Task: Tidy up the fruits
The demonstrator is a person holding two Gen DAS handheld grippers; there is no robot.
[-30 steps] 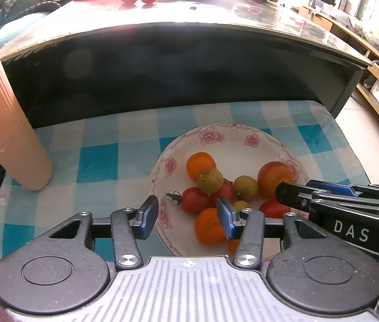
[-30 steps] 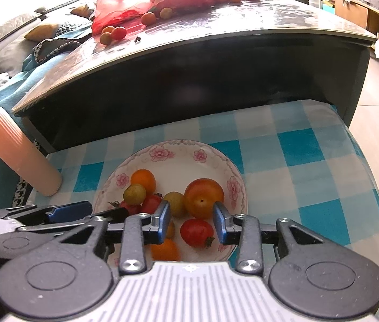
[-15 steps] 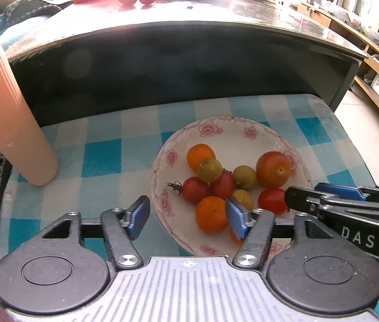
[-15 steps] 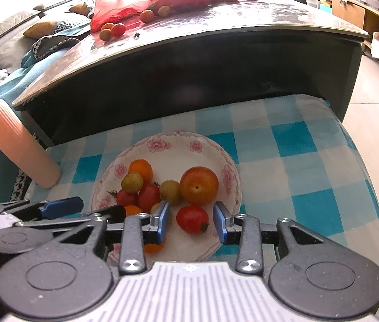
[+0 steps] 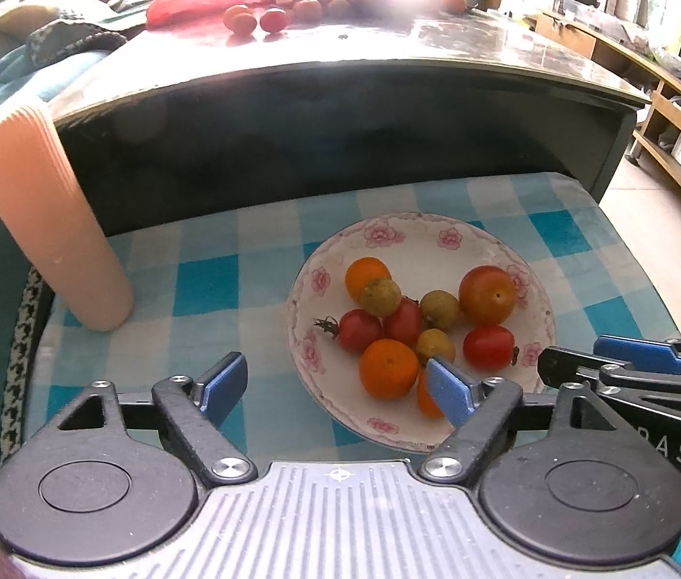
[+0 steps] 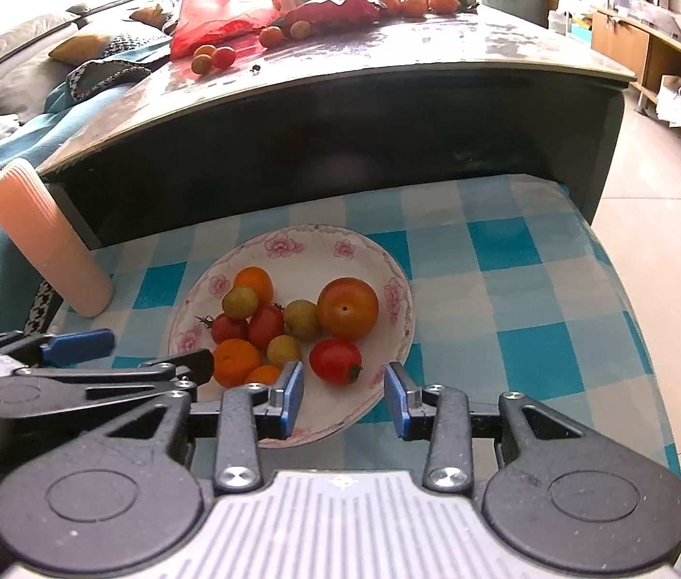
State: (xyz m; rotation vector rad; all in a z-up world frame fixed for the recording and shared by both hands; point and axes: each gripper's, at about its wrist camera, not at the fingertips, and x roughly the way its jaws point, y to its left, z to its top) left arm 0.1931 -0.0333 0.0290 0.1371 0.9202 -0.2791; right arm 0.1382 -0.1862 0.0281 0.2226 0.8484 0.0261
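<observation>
- Left wrist view: the left gripper (image 5: 338, 388) hangs above the near rim of the plate (image 5: 391, 234); its jaws are spread wide and opening, with nothing pinched between them.
- The plate rests on a blue-and-white checked cloth (image 5: 205, 289) and carries the fruits: a large orange-red tomato (image 5: 486, 294), a small red tomato (image 5: 489, 347), a mandarin (image 5: 388, 368) and several smaller pieces (red, orange and yellow-green).
- The right gripper (image 5: 630, 362) enters from the right edge, just beside the plate rim.
- A ribbed peach-coloured cylinder (image 5: 46, 212) stands tilted at the left of the cloth.
- More loose fruit (image 5: 256, 19) lies on the dark worktop (image 5: 437, 48) behind.
- Right wrist view: the right gripper (image 6: 342, 398) sits over the near part of the plate (image 6: 306, 241); its jaws stand modestly apart and are opening (no fruit gripped). The small red tomato (image 6: 335, 361) lies just ahead of the gap.
- The left gripper (image 6: 99, 357) reaches in from the left, near the mandarin (image 6: 236, 361).
- A red plastic bag (image 6: 217, 24) lies on the worktop (image 6: 388, 53).
</observation>
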